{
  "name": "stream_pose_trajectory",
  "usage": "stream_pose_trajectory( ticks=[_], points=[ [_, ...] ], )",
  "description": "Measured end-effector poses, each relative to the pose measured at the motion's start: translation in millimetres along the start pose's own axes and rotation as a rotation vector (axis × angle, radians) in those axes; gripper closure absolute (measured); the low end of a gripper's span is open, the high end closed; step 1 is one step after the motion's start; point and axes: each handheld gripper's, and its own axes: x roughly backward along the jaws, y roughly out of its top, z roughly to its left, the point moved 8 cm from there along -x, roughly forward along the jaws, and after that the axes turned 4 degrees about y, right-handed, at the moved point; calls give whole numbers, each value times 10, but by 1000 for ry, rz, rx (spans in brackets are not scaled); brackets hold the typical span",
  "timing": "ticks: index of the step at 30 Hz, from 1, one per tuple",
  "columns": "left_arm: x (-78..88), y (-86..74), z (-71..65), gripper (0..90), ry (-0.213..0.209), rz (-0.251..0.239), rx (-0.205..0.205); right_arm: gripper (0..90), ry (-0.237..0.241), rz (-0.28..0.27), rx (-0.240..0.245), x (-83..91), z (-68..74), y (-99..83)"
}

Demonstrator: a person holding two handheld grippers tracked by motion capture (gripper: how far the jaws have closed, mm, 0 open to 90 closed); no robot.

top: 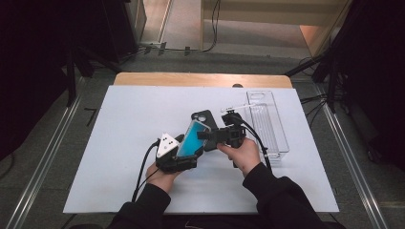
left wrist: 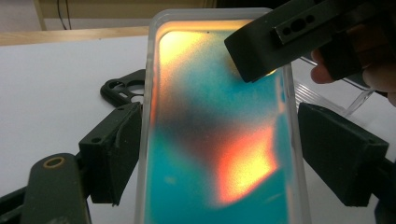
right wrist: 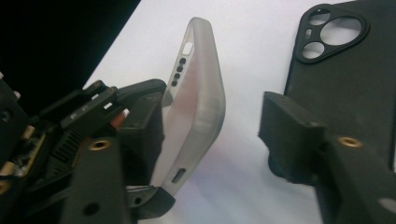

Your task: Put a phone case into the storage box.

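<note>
L tongs point(top: 184, 151) grip frosted phone case point(left wrist: 219, 140) – R tongs point(top: 210, 135) astride (not touching).

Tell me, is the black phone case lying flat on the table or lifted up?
Lying flat. The black phone case rests on the white table, camera cutout facing up, nothing gripping it.

The translucent phone case point(left wrist: 219, 135) runs off the bottom edge of the left gripper view, its lower end unseen, and its teal and orange face is a blur there. One pad of the right hand-held gripper point(left wrist: 275, 42) covers the case's upper right corner. In the right gripper view, the black phone case point(right wrist: 345, 84) on the worktop point(right wrist: 243, 154) is cut by the right edge and partly hidden behind a jaw. In the high view, the person's right hand point(top: 246, 155) masks the near end of the clear plastic tray point(top: 267, 124).
</note>
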Motion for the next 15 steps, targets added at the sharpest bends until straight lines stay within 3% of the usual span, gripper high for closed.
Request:
stream_pose_trajectory(
  ticks=[6, 15],
  points=[
    [2, -2, -20, 171, -4, -4, -3, 707, 40, 6, -80, 48, 19, 6],
    [14, 39, -53, 170, -11, -31, -13, 766, 121, -3, -132, 122, 91, 35]
  ],
)
